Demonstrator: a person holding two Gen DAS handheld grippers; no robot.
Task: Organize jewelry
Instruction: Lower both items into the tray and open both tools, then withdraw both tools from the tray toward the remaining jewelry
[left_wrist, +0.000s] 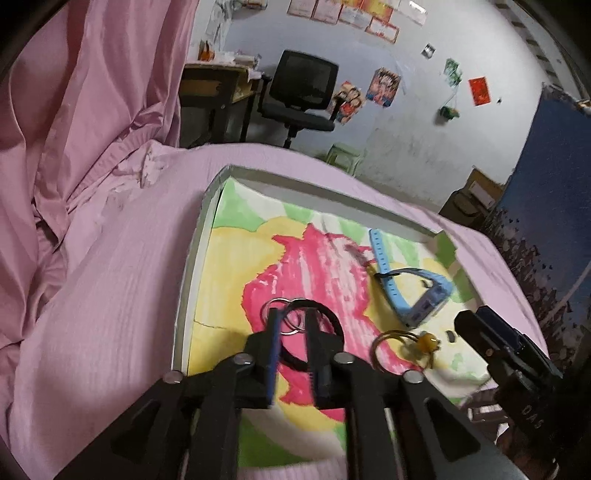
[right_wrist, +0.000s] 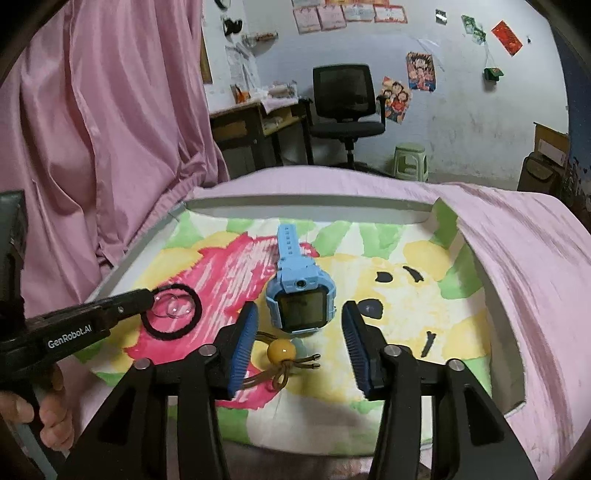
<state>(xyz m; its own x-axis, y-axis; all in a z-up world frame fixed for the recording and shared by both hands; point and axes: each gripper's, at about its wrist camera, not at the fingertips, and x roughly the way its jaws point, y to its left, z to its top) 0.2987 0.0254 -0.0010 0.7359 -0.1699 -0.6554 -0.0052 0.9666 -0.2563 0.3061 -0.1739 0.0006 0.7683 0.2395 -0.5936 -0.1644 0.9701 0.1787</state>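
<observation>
A shallow white tray (right_wrist: 295, 204) lined with a pink, yellow and green cloth lies on the bed. My left gripper (left_wrist: 291, 314) is low over two clear rings (left_wrist: 291, 328) that sit inside a black hair tie (left_wrist: 338, 325); its fingers stand slightly apart with the rings between them. In the right wrist view the left gripper (right_wrist: 152, 295) reaches the rings (right_wrist: 173, 305) and hair tie (right_wrist: 166, 334) from the left. My right gripper (right_wrist: 301, 306) is open, its pads either side of a blue smartwatch (right_wrist: 301, 295) without touching it. A yellow-bead cord bracelet (right_wrist: 282, 350) lies just below the watch.
Pink bedsheet (left_wrist: 110, 295) surrounds the tray, and a pink curtain (right_wrist: 92, 129) hangs at the left. Past the bed stand an office chair (right_wrist: 343, 110), a desk (right_wrist: 251, 125) and a green stool (right_wrist: 410, 160). A hand (right_wrist: 51, 406) holds the left gripper's handle.
</observation>
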